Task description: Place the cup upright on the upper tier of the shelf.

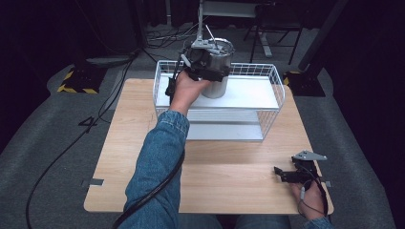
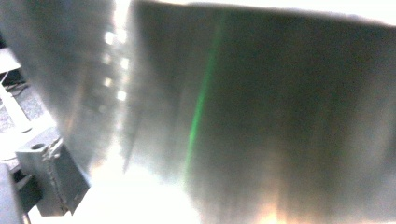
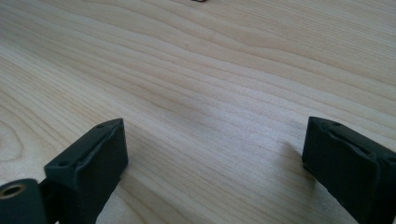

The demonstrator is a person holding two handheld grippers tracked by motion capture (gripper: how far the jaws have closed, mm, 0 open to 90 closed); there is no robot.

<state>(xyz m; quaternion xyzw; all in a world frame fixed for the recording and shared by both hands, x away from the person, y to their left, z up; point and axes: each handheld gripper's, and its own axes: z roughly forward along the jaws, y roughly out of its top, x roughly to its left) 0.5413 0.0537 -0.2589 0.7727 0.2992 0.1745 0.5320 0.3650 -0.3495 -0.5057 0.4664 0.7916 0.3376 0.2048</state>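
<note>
High view shows the left tongs (image 1: 206,71) clamped on a shiny steel pot (image 1: 217,67) over the white wire basket (image 1: 274,88) at the far side, while right tongs (image 3: 215,158) rest apart on the light wooden bench (image 1: 219,181).

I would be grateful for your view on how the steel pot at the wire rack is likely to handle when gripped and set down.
The steel pot looks rigid; its walls show no give under the left gripper. Its polished, mirror-like side, seen close in the left gripper view, probably makes it slippery. It is fairly tall, so it might tip if set down tilted on the wire rack.
</note>
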